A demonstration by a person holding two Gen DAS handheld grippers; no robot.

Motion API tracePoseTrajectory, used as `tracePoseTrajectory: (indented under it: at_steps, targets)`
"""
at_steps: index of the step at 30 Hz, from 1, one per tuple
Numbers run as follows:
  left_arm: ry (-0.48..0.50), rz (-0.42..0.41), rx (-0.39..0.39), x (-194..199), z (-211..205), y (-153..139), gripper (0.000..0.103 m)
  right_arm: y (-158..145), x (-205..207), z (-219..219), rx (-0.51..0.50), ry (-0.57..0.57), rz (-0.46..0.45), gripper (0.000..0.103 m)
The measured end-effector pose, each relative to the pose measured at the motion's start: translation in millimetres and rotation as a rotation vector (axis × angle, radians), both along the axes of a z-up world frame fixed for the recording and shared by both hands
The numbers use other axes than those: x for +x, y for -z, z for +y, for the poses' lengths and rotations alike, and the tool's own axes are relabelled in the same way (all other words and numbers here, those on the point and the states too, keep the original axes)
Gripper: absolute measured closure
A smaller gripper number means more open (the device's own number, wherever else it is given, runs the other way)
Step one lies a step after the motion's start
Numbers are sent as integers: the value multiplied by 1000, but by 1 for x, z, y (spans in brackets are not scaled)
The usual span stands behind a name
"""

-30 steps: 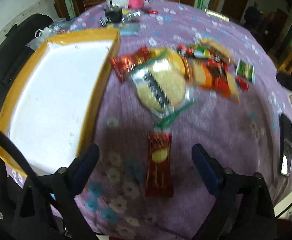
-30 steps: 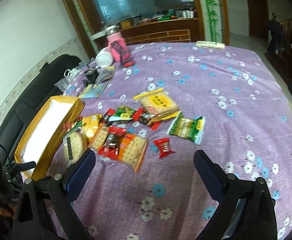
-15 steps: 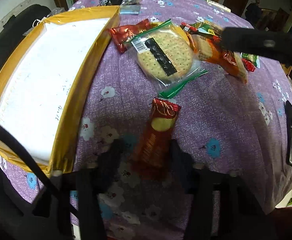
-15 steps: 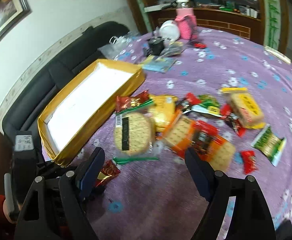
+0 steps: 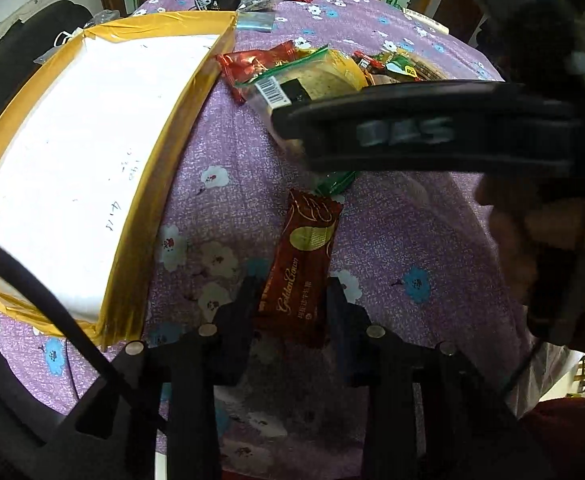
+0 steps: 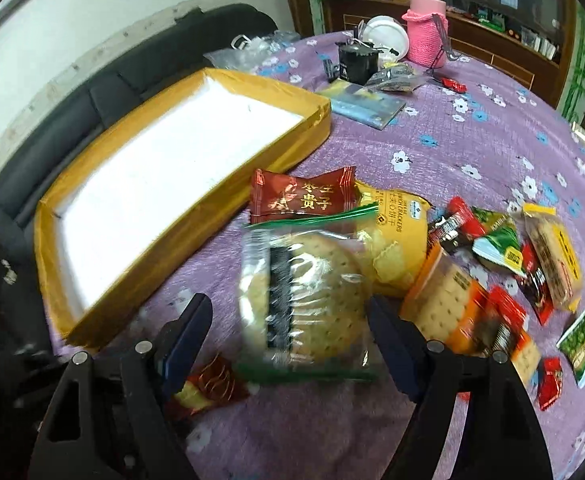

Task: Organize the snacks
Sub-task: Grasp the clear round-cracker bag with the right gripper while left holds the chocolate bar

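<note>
My left gripper (image 5: pixel 292 294) is shut on a long red snack bar (image 5: pixel 302 256) that lies on the purple flowered tablecloth (image 5: pixel 412 248). The bar's end also shows in the right wrist view (image 6: pixel 208 384). My right gripper (image 6: pixel 288 320) is open, its fingers on either side of a clear bag holding a round cracker (image 6: pixel 304 300). The right gripper's body crosses the left wrist view. A yellow-rimmed white tray (image 5: pixel 72 152) lies to the left, also in the right wrist view (image 6: pixel 164 184). Several more snack packets (image 6: pixel 492 280) lie to the right of the cracker bag.
At the table's far side stand a pink covered jar (image 6: pixel 426 28), a white bowl (image 6: pixel 384 36), a black object (image 6: pixel 356 64) and a blue booklet (image 6: pixel 366 106). A black sofa (image 6: pixel 104 84) runs behind the tray.
My left gripper has closed on the red snack bar. My right gripper has swung left and moved down over the cracker bag, still open.
</note>
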State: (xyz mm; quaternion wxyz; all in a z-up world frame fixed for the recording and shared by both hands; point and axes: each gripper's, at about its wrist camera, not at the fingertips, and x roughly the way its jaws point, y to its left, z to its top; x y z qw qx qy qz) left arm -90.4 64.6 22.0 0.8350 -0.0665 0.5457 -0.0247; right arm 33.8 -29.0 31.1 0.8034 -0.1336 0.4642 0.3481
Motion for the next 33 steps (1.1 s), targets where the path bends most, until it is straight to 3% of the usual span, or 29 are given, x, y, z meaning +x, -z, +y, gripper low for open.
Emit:
tracePoseTrajectory:
  at_steps: [2, 6, 10, 13, 14, 15, 17, 19, 21, 30, 33]
  targets:
    - [4, 3, -1, 0, 0, 0, 67, 7, 4, 2, -26, 20, -4, 33]
    - [13, 17, -6, 12, 0, 1, 63, 3, 6, -6, 23, 38, 5, 53]
    - [31, 24, 5, 25, -4, 1, 57, -1, 7, -11, 59, 24, 45, 55]
    - [50, 22, 9, 33, -7, 3, 58, 6, 6, -16, 77, 12, 107, 52]
    - [55, 18, 12, 35, -8, 4, 69, 8, 6, -17, 82, 12, 119, 52]
    - [61, 15, 22, 37, -9, 5, 72, 9, 6, -19, 93, 14, 130, 51]
    - [60, 17, 15, 39, -9, 5, 72, 9, 4, -19, 96, 18, 133, 44]
    - [56, 20, 2, 37, -8, 4, 72, 6, 1, -19, 99, 19, 118, 30]
    - [48, 19, -12, 31, -4, 2, 72, 3, -2, -16, 100, 14, 111, 25]
    - [-18, -3, -60, 8, 11, -9, 73, 18, -13, 10, -32, -27, 64, 22]
    - [-25, -10, -68, 6, 14, -11, 72, 20, -19, 13, -69, -46, -6, 25]
